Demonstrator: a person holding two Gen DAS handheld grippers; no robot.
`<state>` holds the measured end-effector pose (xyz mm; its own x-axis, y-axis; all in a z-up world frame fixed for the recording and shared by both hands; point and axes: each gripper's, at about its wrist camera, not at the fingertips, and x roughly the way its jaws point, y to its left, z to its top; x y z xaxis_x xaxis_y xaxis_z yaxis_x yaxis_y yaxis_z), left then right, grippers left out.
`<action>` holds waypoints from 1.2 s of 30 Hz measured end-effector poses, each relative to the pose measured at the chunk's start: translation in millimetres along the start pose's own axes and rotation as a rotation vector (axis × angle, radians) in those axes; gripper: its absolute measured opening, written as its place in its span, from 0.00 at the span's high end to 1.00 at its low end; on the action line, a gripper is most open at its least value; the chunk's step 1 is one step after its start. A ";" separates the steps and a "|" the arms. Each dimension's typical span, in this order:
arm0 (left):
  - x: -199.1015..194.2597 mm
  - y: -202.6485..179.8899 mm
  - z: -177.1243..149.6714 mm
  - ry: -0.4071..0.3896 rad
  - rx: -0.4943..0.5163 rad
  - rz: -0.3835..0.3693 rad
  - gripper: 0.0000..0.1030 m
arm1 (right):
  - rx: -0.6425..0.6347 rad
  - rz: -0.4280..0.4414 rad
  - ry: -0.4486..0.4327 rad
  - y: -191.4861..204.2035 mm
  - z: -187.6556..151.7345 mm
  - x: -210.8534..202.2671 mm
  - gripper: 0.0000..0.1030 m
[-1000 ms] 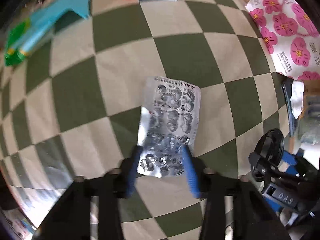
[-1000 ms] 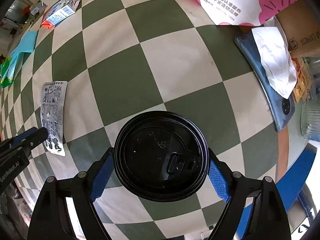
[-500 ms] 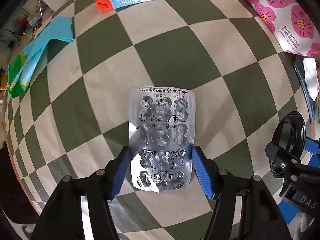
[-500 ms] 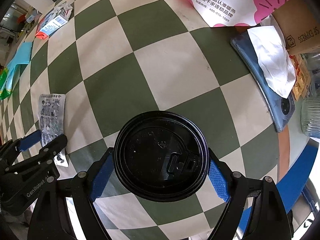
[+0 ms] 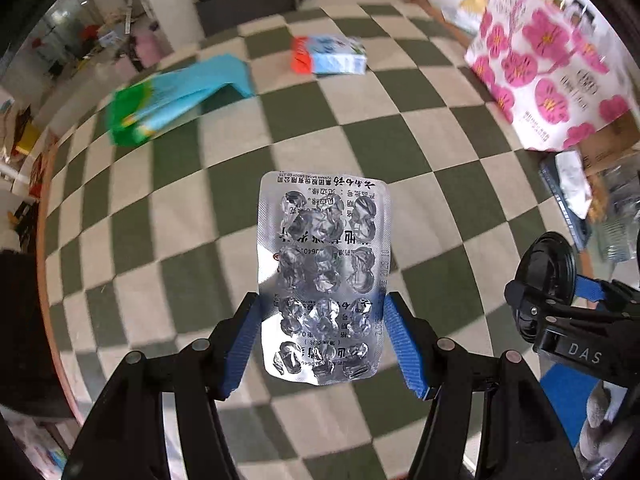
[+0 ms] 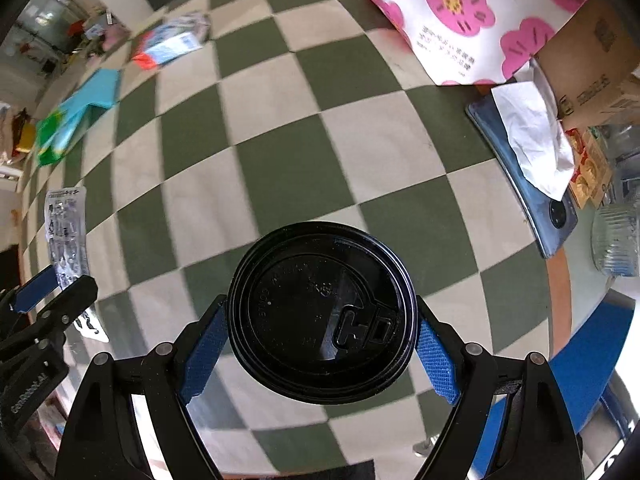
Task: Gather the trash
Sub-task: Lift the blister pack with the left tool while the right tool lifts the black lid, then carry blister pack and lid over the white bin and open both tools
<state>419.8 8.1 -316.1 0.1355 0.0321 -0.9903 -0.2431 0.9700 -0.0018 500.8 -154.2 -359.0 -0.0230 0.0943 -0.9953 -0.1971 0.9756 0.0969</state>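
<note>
Both sets of fingers are pinching trash: the left gripper clamps an empty blister pack, seemingly lifted off the checkered table, and the right gripper clamps a black cup lid. A carton and a blue-green wrapper remain uncollected.

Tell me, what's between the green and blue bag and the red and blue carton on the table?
Only bare checkered tablecloth lies between the bag and the carton, seen in the left wrist view.
</note>
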 end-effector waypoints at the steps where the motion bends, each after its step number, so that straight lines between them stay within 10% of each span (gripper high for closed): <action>1: -11.2 11.5 -12.2 -0.016 -0.014 -0.002 0.42 | -0.009 0.006 -0.010 2.9 -6.6 -5.0 0.15; 10: -67.4 100.4 -144.9 -0.118 -0.126 -0.116 0.42 | -0.117 0.069 -0.104 58.6 -141.3 -68.3 0.15; 19: -33.8 157.7 -319.4 0.049 -0.295 -0.291 0.42 | -0.070 0.110 -0.034 82.1 -320.3 -61.5 0.15; 32: 219.6 206.9 -435.0 0.354 -0.540 -0.308 0.41 | 0.037 0.227 0.285 71.3 -436.3 187.7 0.15; 36: 287.8 213.4 -449.5 0.370 -0.559 -0.280 0.16 | 0.048 0.264 0.321 69.2 -433.6 283.0 0.14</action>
<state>-24.9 116.1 -664.0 -0.0456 -0.3790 -0.9243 -0.7147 0.6588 -0.2349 55.7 -146.1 -632.3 -0.3720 0.2831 -0.8840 -0.0977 0.9351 0.3406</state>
